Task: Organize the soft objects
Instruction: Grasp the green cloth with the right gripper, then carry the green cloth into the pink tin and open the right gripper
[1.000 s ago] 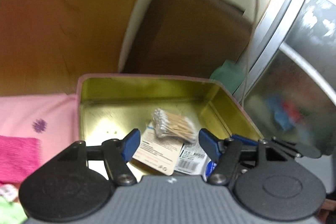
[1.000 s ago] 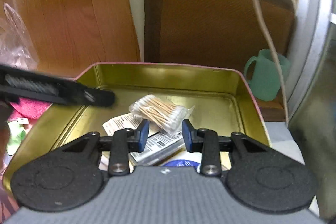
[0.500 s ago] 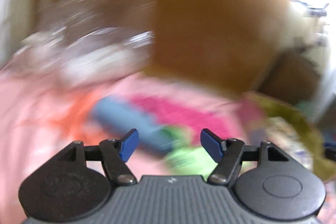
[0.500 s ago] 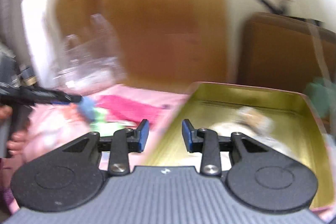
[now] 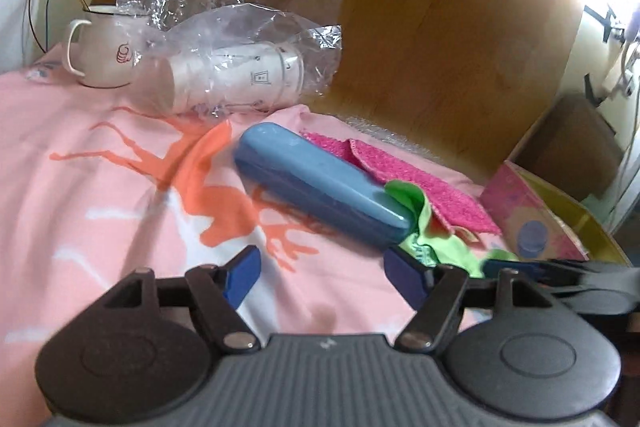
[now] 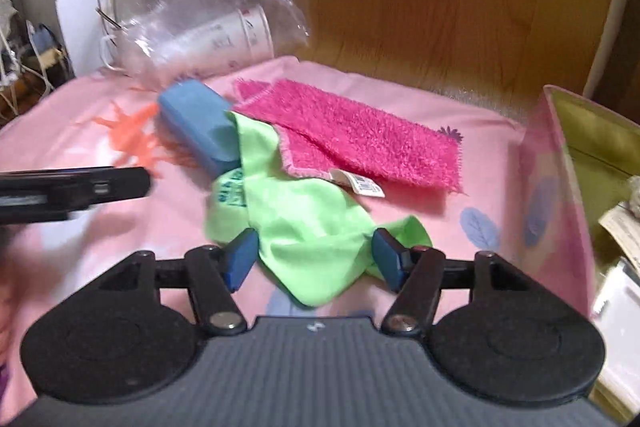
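Note:
A green cloth (image 6: 304,223) lies crumpled on the pink sheet (image 6: 472,131), partly under a pink fluffy towel (image 6: 360,135) and touching a blue case (image 6: 200,125). My right gripper (image 6: 314,259) is open, its blue fingertips either side of the cloth's near end. My left gripper (image 5: 320,275) is open and empty above the sheet (image 5: 80,195), just in front of the blue case (image 5: 320,189). The green cloth (image 5: 424,223) and pink towel (image 5: 416,183) lie to its right.
A pink tin with a gold inside (image 6: 568,163) stands at the right, holding papers. A clear plastic bag with paper cups (image 5: 240,75) and a white mug (image 5: 100,55) stand at the back by the wooden board. The left gripper's side shows in the right wrist view (image 6: 72,191).
Both grippers have swung left from over the tin to the cloths on the pink sheet. The right gripper's jaws have opened wider.

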`<state>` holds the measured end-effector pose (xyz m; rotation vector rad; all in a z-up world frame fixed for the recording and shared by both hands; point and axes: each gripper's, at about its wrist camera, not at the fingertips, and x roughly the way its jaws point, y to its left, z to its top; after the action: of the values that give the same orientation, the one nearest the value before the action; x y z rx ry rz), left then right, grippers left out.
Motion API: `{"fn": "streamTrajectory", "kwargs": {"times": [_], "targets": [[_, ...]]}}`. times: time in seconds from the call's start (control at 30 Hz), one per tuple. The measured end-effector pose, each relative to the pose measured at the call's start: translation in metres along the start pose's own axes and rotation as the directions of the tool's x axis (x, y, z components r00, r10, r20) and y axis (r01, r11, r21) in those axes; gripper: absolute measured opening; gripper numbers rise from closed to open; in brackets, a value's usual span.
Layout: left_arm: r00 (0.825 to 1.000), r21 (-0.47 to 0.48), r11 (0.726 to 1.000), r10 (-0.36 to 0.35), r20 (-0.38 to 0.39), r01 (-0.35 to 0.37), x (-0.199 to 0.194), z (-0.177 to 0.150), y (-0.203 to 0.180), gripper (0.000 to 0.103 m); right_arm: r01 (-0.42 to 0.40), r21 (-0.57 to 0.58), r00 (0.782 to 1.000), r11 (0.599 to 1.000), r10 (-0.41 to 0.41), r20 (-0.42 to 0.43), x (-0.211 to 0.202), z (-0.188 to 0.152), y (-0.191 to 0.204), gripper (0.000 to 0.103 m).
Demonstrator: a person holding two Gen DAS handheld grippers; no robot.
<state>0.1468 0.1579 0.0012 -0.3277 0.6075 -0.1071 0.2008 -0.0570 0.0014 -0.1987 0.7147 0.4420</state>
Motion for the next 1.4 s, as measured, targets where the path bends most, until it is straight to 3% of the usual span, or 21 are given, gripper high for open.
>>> {"fn": "streamTrajectory", "kwargs": {"times": [0.03, 0.07, 0.1, 0.23, 0.4, 0.47, 0.57, 0.73, 0.9, 0.93, 0.97, 1.03, 1.07, 1.13, 1.23, 1.4], "targets": [[1.0, -0.001, 1.0, -0.017, -0.001, 0.017, 0.0, 0.0, 0.001, 0.07, 0.009, -0.021, 1.0, 1.0, -0.008, 0.011, 0.001, 0.0, 0.002, 0.06], [1.0, -0.007, 1.0, -0.028, 0.001, 0.028, -0.002, -0.001, 0.003, 0.069, 0.007, -0.054, 1.0, 0.998, -0.005, 0.023, -0.001, 0.0, 0.005, 0.028], [0.999, -0.017, 0.999, -0.039, 0.0, 0.039, -0.003, -0.001, 0.004, 0.069, 0.007, -0.077, 1.0, 0.997, -0.006, 0.025, -0.006, 0.0, 0.008, 0.008], [0.996, -0.075, 0.994, -0.085, -0.005, 0.084, -0.006, -0.002, 0.014, 0.07, -0.063, -0.072, 0.997, 0.995, 0.066, 0.045, -0.036, -0.016, 0.013, 0.008], [0.992, -0.07, 0.989, -0.128, -0.003, 0.128, -0.01, -0.003, 0.011, 0.07, -0.108, -0.094, 0.99, 0.99, 0.116, 0.08, -0.092, -0.067, 0.024, 0.008], [0.988, -0.05, 0.987, -0.154, -0.018, 0.153, -0.011, -0.004, 0.005, 0.07, -0.095, -0.084, 0.99, 0.992, 0.102, 0.093, -0.108, -0.089, 0.025, 0.008], [0.975, -0.019, 0.977, -0.213, -0.058, 0.212, -0.018, -0.01, -0.012, 0.07, -0.011, -0.087, 0.991, 0.996, 0.023, 0.135, -0.132, -0.118, 0.027, 0.008], [0.917, 0.051, 0.929, -0.352, -0.186, 0.367, -0.038, -0.034, -0.066, 0.071, -0.002, 0.063, 0.981, 0.998, -0.01, 0.193, -0.149, -0.138, 0.011, 0.008], [0.831, 0.035, 0.867, -0.463, -0.309, 0.497, -0.045, -0.057, -0.109, 0.073, -0.086, 0.188, 0.971, 0.978, 0.04, 0.234, -0.155, -0.146, -0.001, 0.008], [0.817, 0.025, 0.86, -0.474, -0.329, 0.509, -0.043, -0.062, -0.115, 0.066, -0.107, 0.213, 0.969, 0.971, 0.055, 0.24, -0.156, -0.148, -0.004, 0.008], [0.806, 0.01, 0.857, -0.48, -0.346, 0.515, -0.04, -0.066, -0.12, 0.047, -0.125, 0.233, 0.967, 0.964, 0.066, 0.244, -0.155, -0.149, -0.004, 0.008], [0.787, -0.025, 0.856, -0.486, -0.379, 0.516, -0.033, -0.075, -0.127, 0.034, -0.147, 0.26, 0.964, 0.954, 0.079, 0.255, -0.157, -0.152, -0.007, 0.008], [0.774, -0.045, 0.852, -0.495, -0.395, 0.521, -0.029, -0.078, -0.131, 0.029, -0.147, 0.261, 0.962, 0.954, 0.076, 0.263, -0.159, -0.153, -0.009, 0.008], [0.747, -0.087, 0.84, -0.519, -0.415, 0.535, -0.024, -0.082, -0.138, 0.029, -0.141, 0.262, 0.954, 0.955, 0.06, 0.293, -0.166, -0.151, -0.013, 0.008], [0.748, -0.054, 0.83, -0.526, -0.405, 0.555, -0.026, -0.072, -0.157, 0.029, -0.129, 0.268, 0.933, 0.955, 0.025, 0.358, -0.183, -0.143, -0.025, 0.008], [0.746, 0.047, 0.785, -0.565, -0.354, 0.617, -0.031, -0.037, -0.204, 0.029, -0.066, 0.278, 0.896, 0.958, -0.066, 0.439, -0.197, -0.113, -0.055, 0.008]]}}
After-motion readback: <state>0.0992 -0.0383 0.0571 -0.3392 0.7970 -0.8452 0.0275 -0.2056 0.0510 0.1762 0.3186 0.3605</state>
